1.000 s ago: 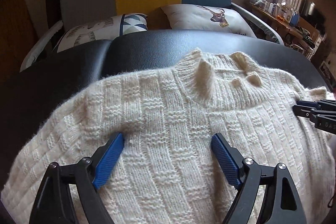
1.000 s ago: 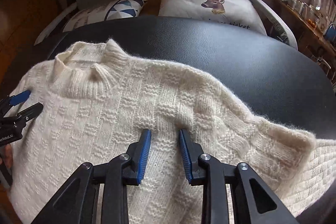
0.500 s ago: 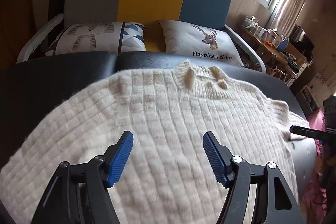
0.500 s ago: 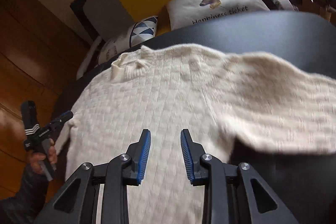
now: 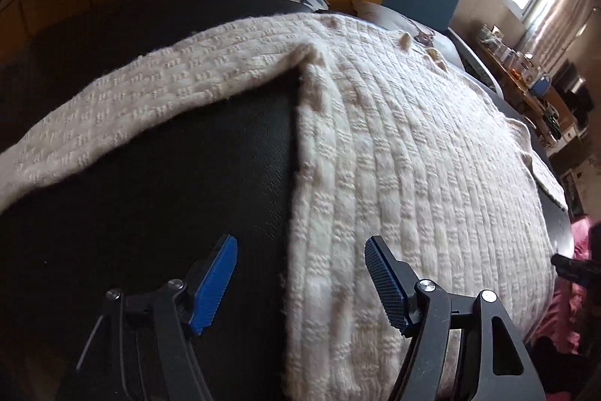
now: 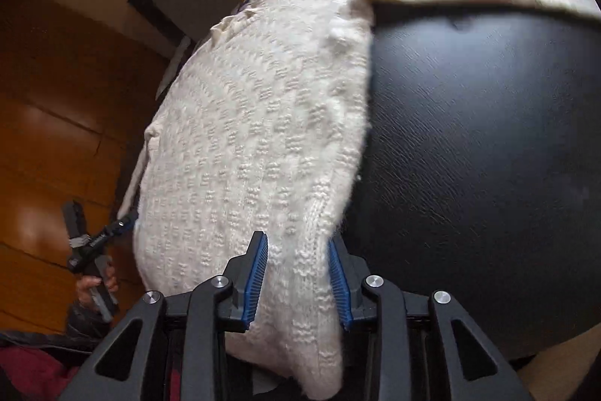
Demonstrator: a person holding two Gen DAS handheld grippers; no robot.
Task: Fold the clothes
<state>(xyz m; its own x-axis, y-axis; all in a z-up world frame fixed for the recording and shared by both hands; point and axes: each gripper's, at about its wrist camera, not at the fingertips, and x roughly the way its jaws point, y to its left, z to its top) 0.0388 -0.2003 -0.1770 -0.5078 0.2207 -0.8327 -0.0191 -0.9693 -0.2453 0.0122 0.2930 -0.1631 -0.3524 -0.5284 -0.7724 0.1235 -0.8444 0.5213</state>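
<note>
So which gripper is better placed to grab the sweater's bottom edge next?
The right gripper: the sweater hem already lies between its open fingers. The left gripper straddles the side edge, open too.

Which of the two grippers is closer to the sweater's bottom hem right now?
Right. The right gripper has its jaws around the cream sweater at the hem corner. The left gripper hovers open, straddling the sweater's side edge without touching the fabric.

The sweater (image 5: 413, 145) is thick cream knit, fuzzy and ribbed in raised blocks. The table (image 6: 488, 138) looks like black grained leatherette with a dull sheen. Gripper pads (image 5: 216, 288) are ridged blue plastic on matt black frames.
</note>
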